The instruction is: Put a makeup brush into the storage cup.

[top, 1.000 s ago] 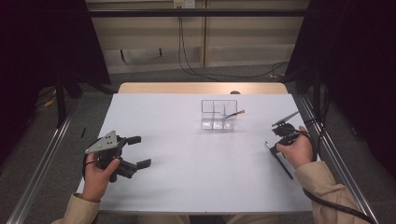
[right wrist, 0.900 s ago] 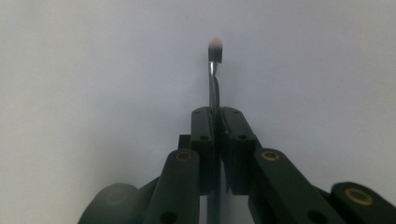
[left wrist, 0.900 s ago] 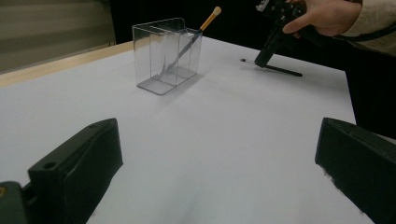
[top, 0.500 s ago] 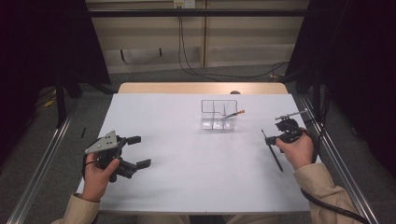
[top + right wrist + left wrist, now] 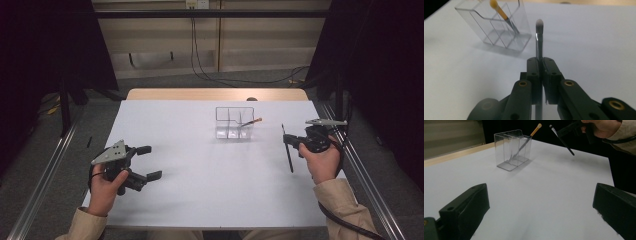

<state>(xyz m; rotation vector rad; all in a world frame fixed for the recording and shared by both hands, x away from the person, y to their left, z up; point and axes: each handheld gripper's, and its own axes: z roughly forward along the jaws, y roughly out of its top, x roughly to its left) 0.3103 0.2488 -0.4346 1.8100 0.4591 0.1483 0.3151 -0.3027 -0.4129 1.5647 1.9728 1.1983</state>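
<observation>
- The left gripper [image 5: 142, 162] rests low on the white table [image 5: 200, 190] at the near left, its jaws spread wide with nothing between them.
- The right gripper [image 5: 291, 141], at the near right, has its jaws pressed together on a black brush [image 5: 287, 149], clamped around the handle.
- In the right gripper view the brush's silver collar and pale bristle tip [image 5: 539, 24] stick out beyond the jaws, clear of the table.
- Farther back, near the table's middle, stands a clear plastic holder [image 5: 234, 123] with dividers.
- An orange-tipped brush [image 5: 250, 122] leans inside it, its orange end poking over the right rim.
</observation>
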